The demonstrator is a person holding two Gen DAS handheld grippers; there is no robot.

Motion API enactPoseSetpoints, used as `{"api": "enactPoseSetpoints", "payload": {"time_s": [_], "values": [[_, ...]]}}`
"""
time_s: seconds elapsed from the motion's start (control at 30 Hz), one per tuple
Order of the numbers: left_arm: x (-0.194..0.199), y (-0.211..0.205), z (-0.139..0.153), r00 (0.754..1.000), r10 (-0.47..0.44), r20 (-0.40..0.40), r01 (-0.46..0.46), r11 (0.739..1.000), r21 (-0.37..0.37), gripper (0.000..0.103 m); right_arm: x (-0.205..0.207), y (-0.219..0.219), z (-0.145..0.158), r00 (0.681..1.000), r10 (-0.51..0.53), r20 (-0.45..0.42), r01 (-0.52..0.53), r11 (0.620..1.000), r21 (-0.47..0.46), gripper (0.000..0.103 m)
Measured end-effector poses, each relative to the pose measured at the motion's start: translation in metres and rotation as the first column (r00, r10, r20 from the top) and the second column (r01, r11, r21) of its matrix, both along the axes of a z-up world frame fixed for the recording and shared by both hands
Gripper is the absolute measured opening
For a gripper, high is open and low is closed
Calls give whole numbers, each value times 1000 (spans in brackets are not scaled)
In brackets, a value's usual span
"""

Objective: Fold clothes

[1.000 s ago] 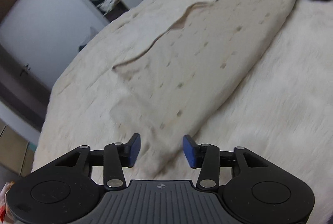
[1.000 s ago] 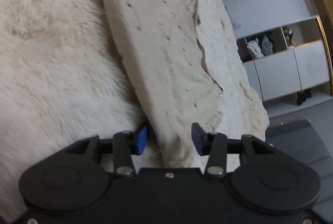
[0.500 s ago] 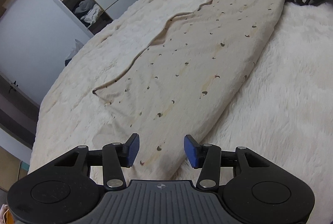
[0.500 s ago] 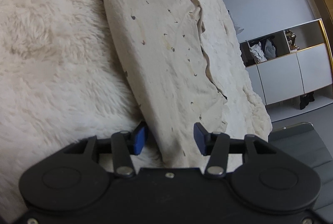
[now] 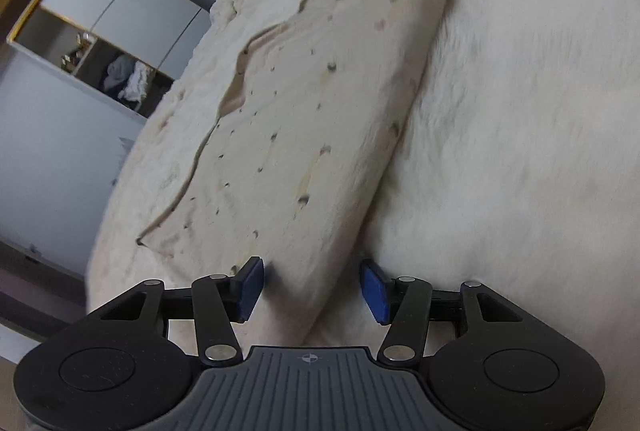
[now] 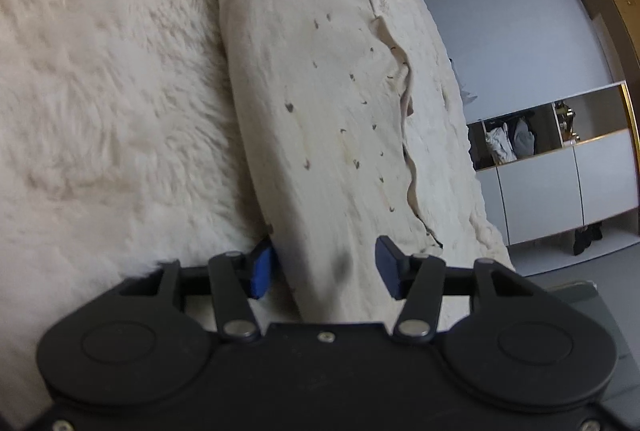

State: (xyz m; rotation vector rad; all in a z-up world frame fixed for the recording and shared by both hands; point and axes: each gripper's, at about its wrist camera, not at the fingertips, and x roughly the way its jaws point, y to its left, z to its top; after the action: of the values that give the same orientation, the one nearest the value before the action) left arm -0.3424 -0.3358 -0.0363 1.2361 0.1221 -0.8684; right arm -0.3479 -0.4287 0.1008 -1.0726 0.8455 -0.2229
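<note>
Garment: your beige dotted cloth (image 5: pixel 320 119) lies lengthwise as a long folded strip on the fluffy bed cover (image 5: pixel 520 131), its ragged free edge toward the cabinet (image 5: pixel 112 43) side of the bed.
Done so far: one lengthwise fold looks laid; the layers sit slightly uneven.
Left claw (image 5: pixel 311 289): you have it at one end of the strip, jaws opening, cloth between them, unpinched.
Right claw (image 6: pixel 326 267): released at the opposite end, cloth between the pads.
Left to do: likely end-to-end folds.
</note>
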Motion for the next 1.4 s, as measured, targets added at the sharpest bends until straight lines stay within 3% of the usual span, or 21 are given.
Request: {"api": "enactPoseSetpoints", "payload": {"time_s": [0.13, 0.23, 0.33, 0.4, 0.47, 0.5, 0.53, 0.57, 0.67, 0.8, 0.9, 0.97, 1.03, 1.17, 1.3, 1.4], "values": [[34, 23, -7, 993, 97, 60, -97, 995, -4, 28, 0, -30, -5, 998, -70, -6, 69, 996, -53, 42], [50, 40, -12, 987, 130, 93, -131, 991, -1, 19, -2, -45, -5, 993, -116, -14, 116, 992, -50, 27], [47, 38, -19, 984, 91, 155, -97, 995, 29, 23, -2, -49, -9, 994, -107, -10, 106, 992, -69, 22], [45, 34, -22, 976, 80, 203, -91, 995, 45, 32, 0, -46, -15, 997, -80, 4, 80, 989, -126, 32], [45, 34, -19, 974, 71, 215, -76, 997, 14, 33, 2, -42, -21, 999, -42, 13, 44, 979, -198, 36], [46, 33, -20, 975, 67, 213, -72, 997, 16, 32, 3, -41, -22, 999, -34, 2, 33, 980, -194, 30], [47, 33, -19, 977, 57, 206, -63, 998, 26, 15, 5, -41, -23, 999, -26, -22, 22, 984, -179, 26], [48, 33, -19, 980, 43, 193, -52, 998, 39, 5, 7, -41, -23, 999, -26, -44, 19, 987, -158, 7], [52, 36, 0, 988, 11, 157, -18, 999, 43, 5, 10, -46, -5, 998, -32, -58, 27, 995, -96, 3], [57, 45, 65, 988, 9, 151, -4, 999, -32, 5, 11, -47, 54, 1000, -10, -24, 9, 998, -69, 2], [57, 58, 141, 990, 4, 144, 9, 996, -87, 5, 8, -42, 122, 1000, 17, -11, -18, 998, -60, 2], [58, 74, 203, 996, 24, 81, -12, 990, -142, 5, 3, -40, 172, 999, 31, -14, -31, 999, -22, 2], [54, 89, 246, 999, 33, 37, -26, 985, -172, 5, -6, -39, 235, 999, 42, -35, -40, 997, 58, 2], [38, 125, 331, 997, 36, -66, -50, 976, -214, 5, -27, -34, 332, 992, 100, -81, -77, 966, 247, 2], [42, 134, 369, 971, 49, -235, -95, 977, -189, 5, -29, -38, 385, 973, 182, -141, -115, 914, 388, 3], [81, 115, 365, 914, 59, -402, -120, 984, -129, 5, 1, -65, 392, 954, 210, -212, -80, 865, 495, 3]]}}
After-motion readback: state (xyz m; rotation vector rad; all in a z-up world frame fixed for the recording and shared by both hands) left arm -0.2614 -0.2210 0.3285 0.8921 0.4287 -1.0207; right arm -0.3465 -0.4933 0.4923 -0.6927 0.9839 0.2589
